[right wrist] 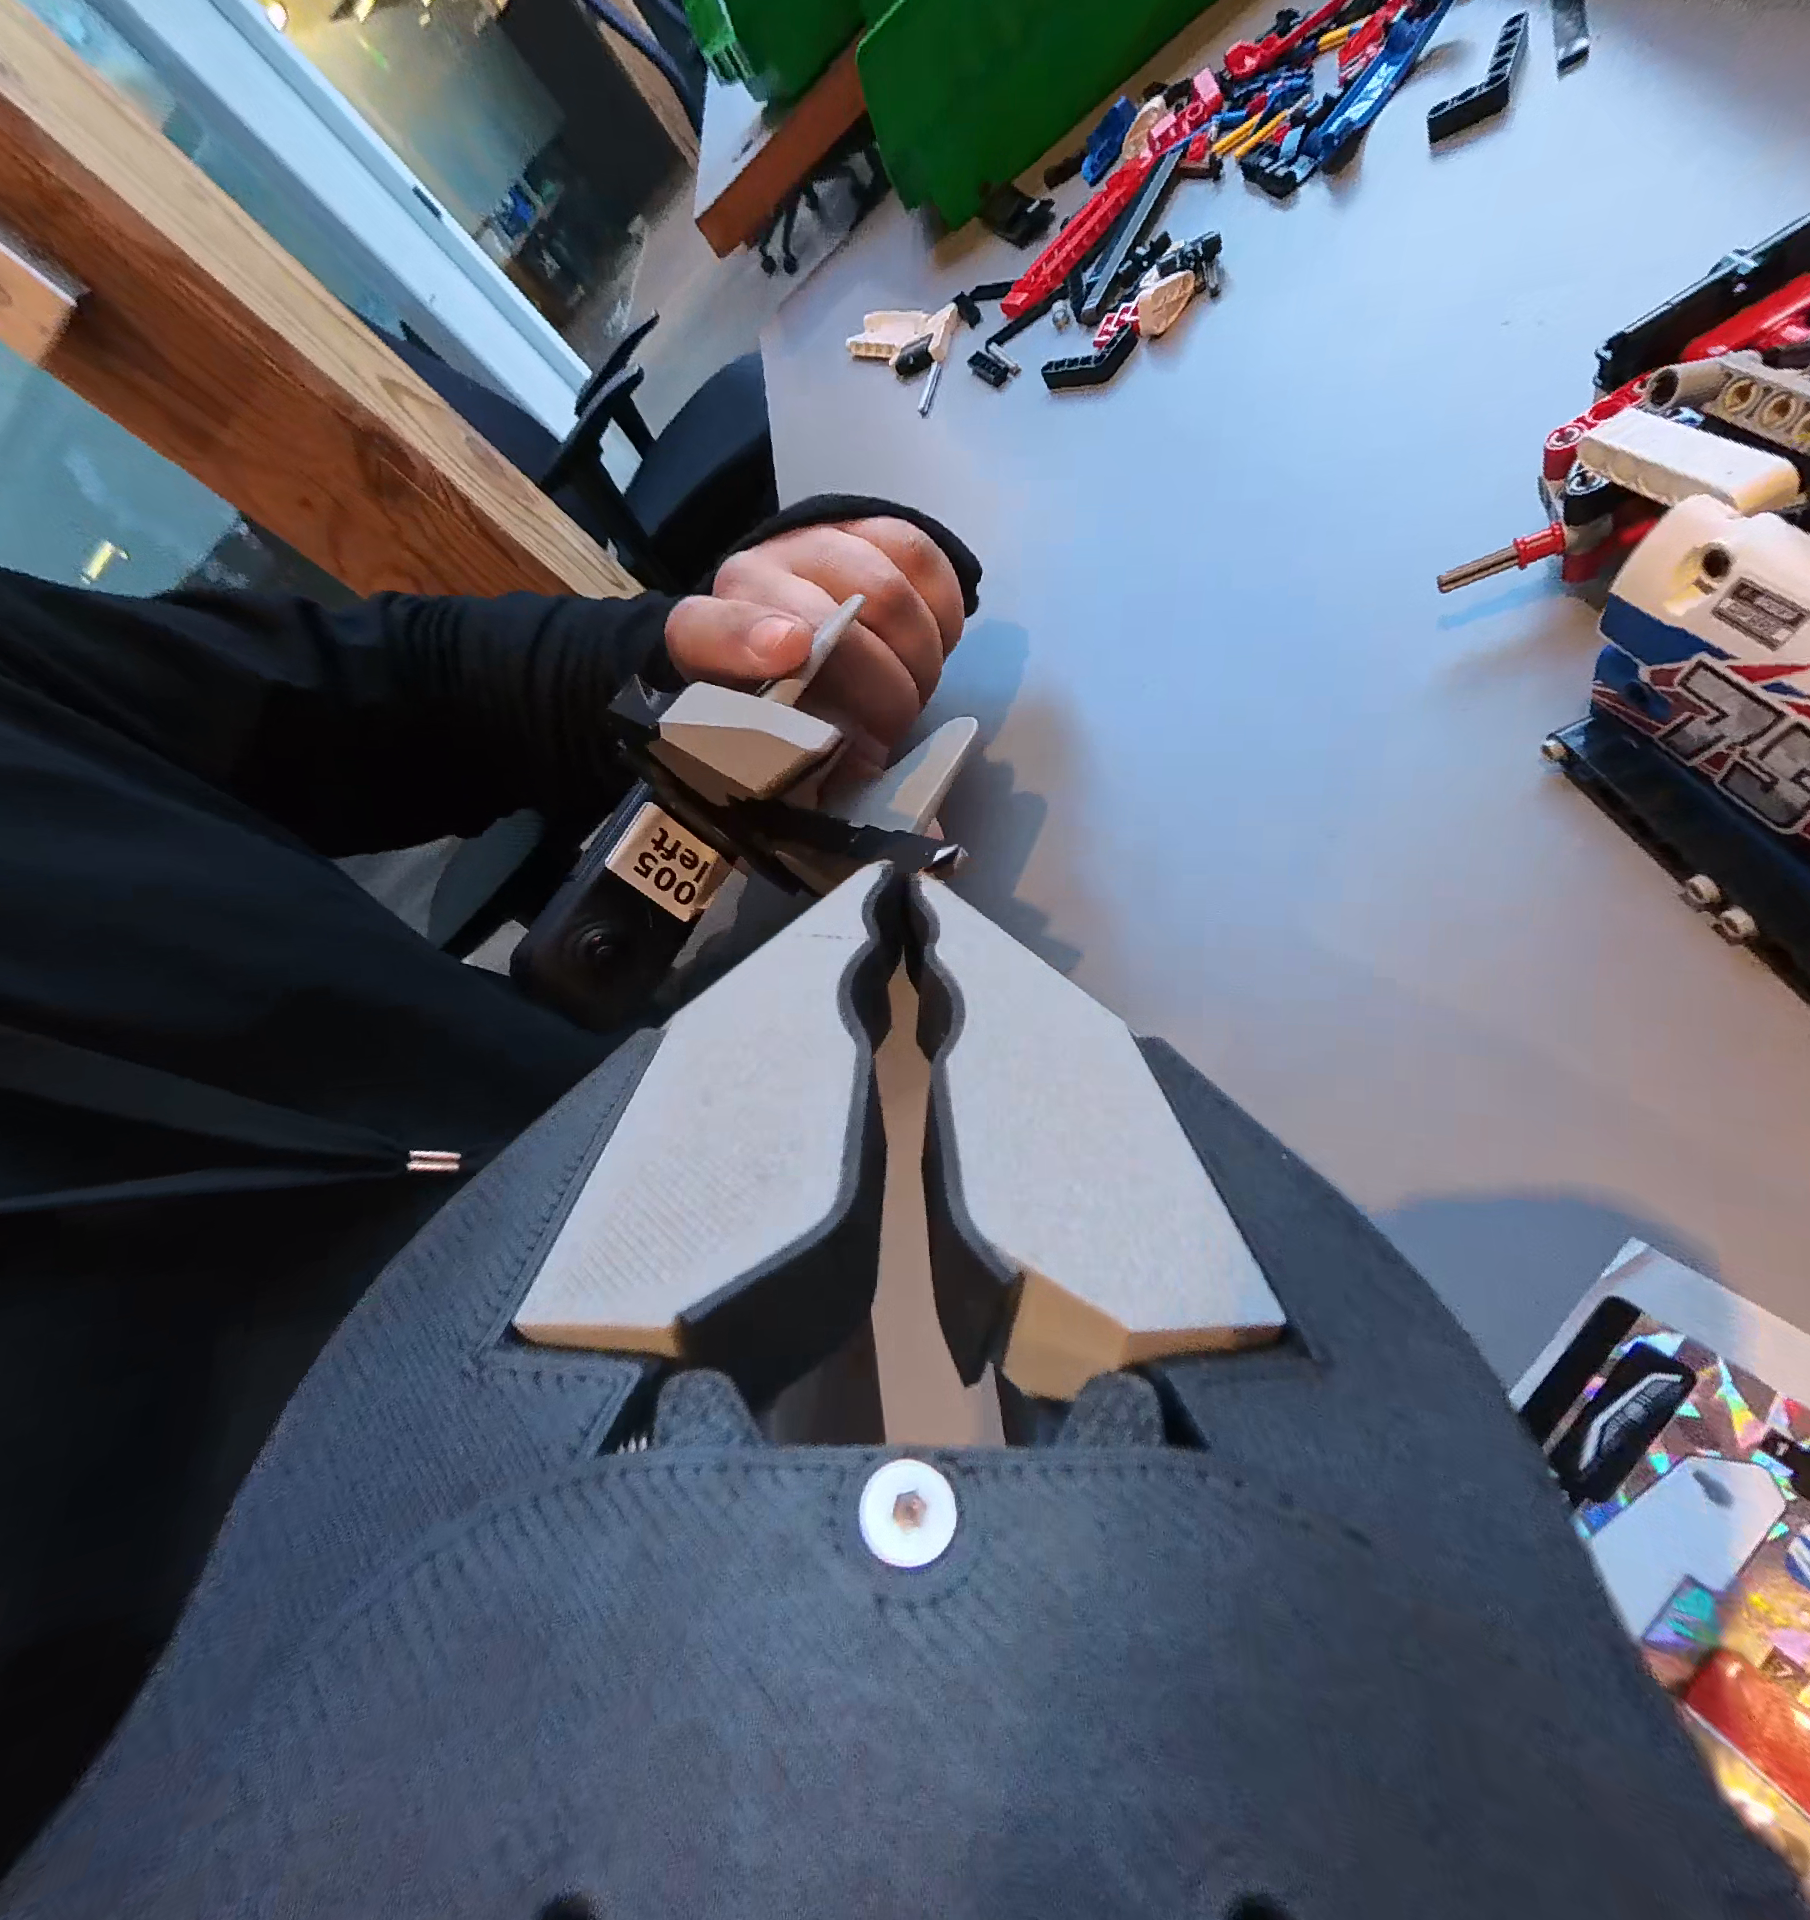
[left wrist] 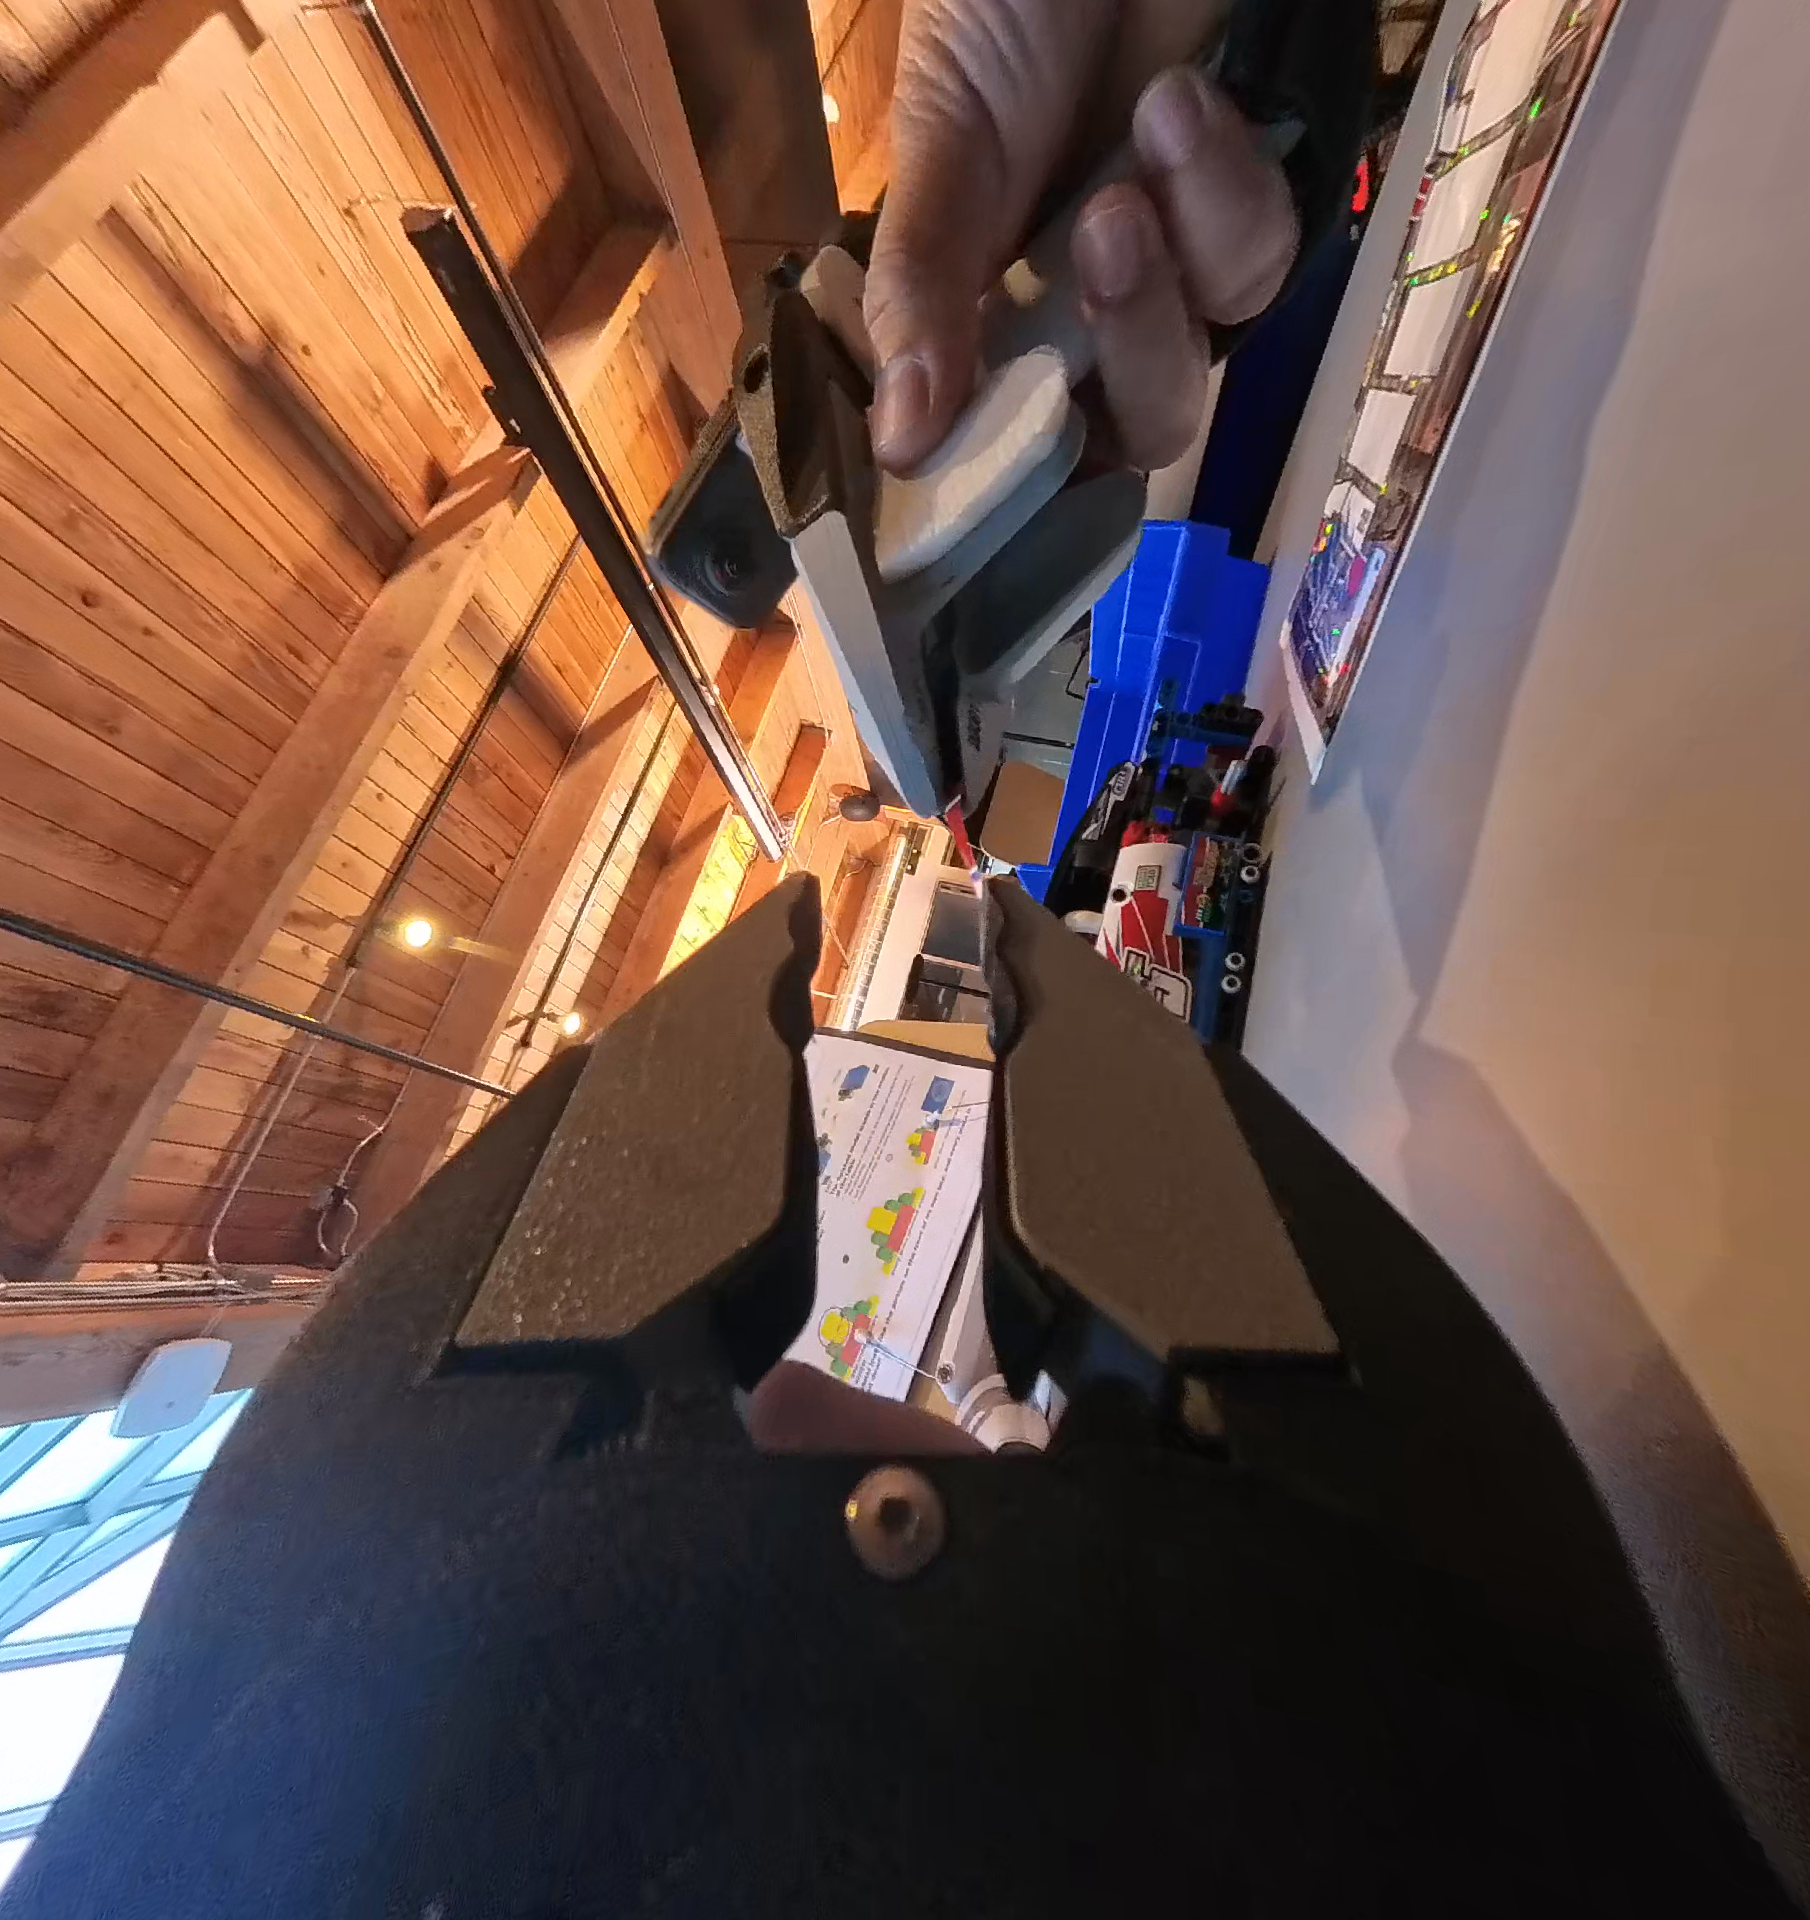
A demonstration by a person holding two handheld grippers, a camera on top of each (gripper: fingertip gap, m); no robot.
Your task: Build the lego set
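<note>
My left gripper [left wrist: 901,885] is held off the table, its black jaws apart with a clear gap at the tips. My right gripper [left wrist: 948,802] comes in from above with its grey jaws shut on a small red Lego pin [left wrist: 960,831]. The pin's end touches the tip of the left gripper's right-hand finger [left wrist: 1000,904]. In the right wrist view my right gripper [right wrist: 897,885] is nearly closed, tip to tip with the left gripper [right wrist: 942,857], which a hand holds. The part-built red, white and blue Lego car [right wrist: 1732,665] stands on the table, and also shows in the left wrist view [left wrist: 1161,894].
Loose red, blue and black Lego parts [right wrist: 1140,208] lie scattered on the grey table [right wrist: 1244,727] by green bins [right wrist: 963,104]. A blue bin [left wrist: 1150,665] stands behind the car. A printed sheet [left wrist: 1379,416] and a shiny box [right wrist: 1711,1507] lie on the table. A person's black sleeve [right wrist: 257,727] is at left. Only a small space, under 4 cm, lies between the two pairs of fingers.
</note>
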